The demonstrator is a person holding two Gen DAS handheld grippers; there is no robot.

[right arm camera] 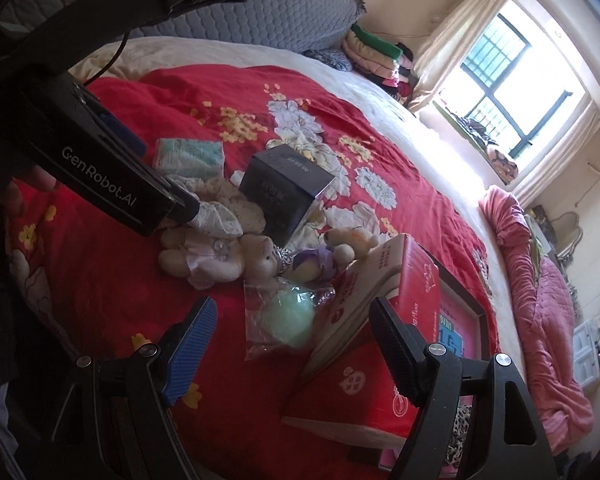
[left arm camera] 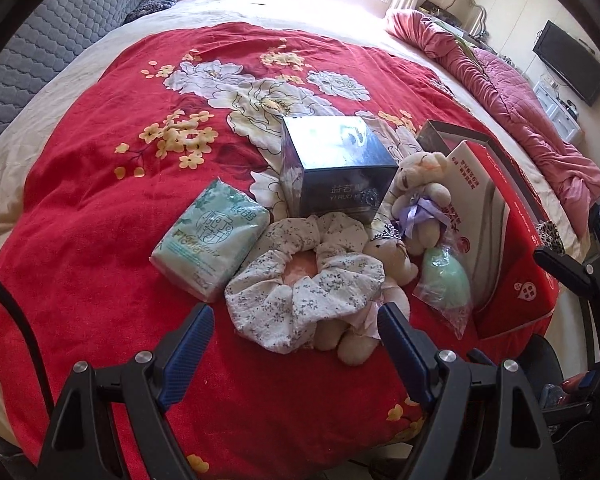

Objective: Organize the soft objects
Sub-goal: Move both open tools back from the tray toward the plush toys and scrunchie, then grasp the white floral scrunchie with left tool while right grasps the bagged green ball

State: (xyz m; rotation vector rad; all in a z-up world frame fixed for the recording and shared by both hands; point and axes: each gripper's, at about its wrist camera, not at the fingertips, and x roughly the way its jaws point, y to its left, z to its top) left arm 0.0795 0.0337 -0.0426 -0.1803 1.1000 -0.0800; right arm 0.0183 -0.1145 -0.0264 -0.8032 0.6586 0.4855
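A floral fabric scrunchie (left arm camera: pixel 300 284) (white, puffy, speckled grey) lies on the red blanket (left arm camera: pixel 100 220) just beyond the left claw (left arm camera: pixel 296 320), whose jaws stand wide and empty. It overlaps a pale teddy bear (left arm camera: pixel 384 264). A tissue pack (left arm camera: pixel 210 236) sits left, a dark box (left arm camera: pixel 336 168) behind. The right claw (right arm camera: pixel 292 320), also wide, hovers near a bagged green sponge (right arm camera: pixel 292 316) beside a red box (right arm camera: pixel 412 280).

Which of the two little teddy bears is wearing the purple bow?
The upright teddy bear leaning beside the red box; the other bear lies flat in a pale pink dress, partly under the floral scrunchie.
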